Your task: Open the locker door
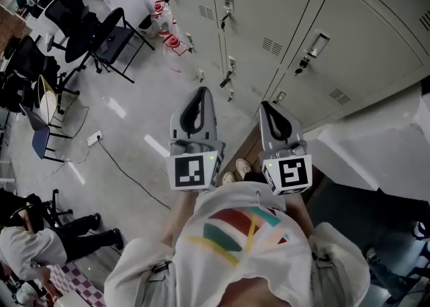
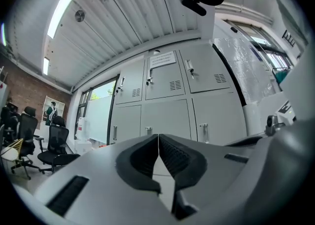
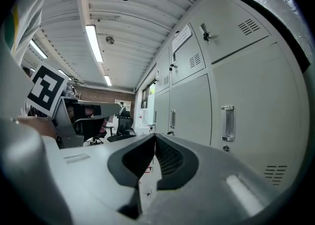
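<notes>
You are holding the left hand-held gripper (image 1: 200,92) and right hand-held gripper (image 1: 266,106) side by side, jaws closed and empty, pointing toward the shut locker doors (image 1: 269,10) ahead

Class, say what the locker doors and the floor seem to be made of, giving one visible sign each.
Locker doors: probably painted sheet metal, matte pale grey, with punched vent slots. Floor: likely polished concrete, grey and mottled, reflecting light streaks.

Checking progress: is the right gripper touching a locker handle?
Apart: right gripper view shows the right gripper in open air, locker handle off to its side.
</notes>
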